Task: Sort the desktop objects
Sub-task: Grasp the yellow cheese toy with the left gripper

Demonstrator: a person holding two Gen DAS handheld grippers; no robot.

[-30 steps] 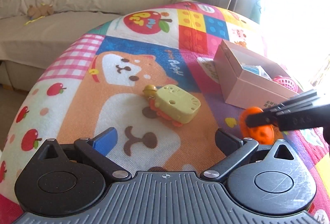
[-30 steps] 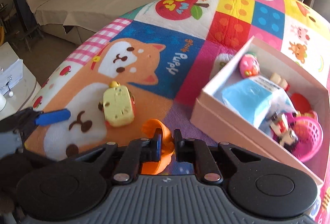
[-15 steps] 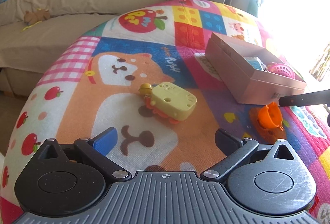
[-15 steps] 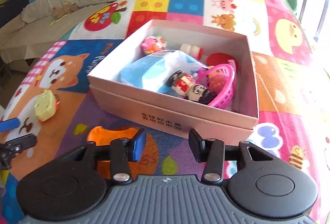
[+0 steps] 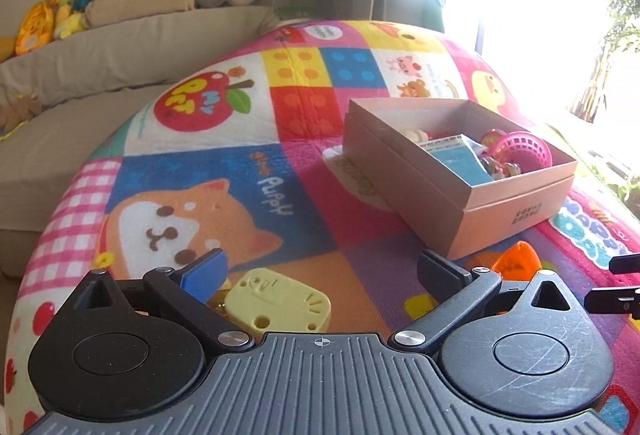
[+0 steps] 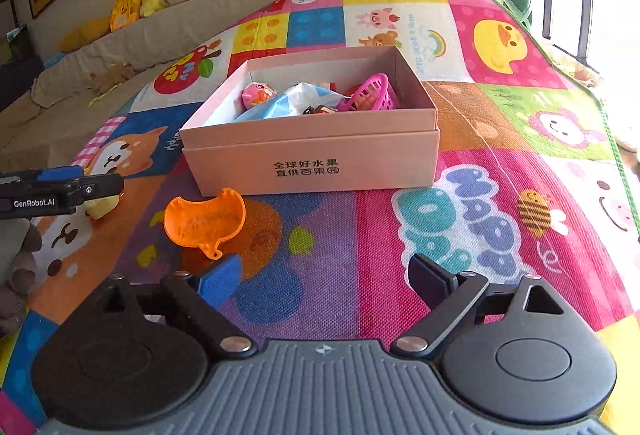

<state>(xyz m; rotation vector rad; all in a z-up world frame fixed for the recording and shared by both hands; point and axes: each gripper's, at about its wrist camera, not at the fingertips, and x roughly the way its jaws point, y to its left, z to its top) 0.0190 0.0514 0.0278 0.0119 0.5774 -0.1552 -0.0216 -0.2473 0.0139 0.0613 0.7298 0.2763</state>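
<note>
Right hand-held gripper (image 6: 322, 281) is angled downward over the patterned mat (image 6: 460, 219), lower centre of its view, jaws opening with nothing between them; the orange toy (image 6: 204, 221) lies on the mat at left centre, just in front of the pink box (image 6: 316, 159). Left hand-held gripper (image 5: 322, 273) is also pitched downward, jaws wide apart and empty. The yellow cheese toy (image 5: 280, 305) lies on the mat at lower centre, just past its blue fingertip (image 5: 204, 271).
</note>
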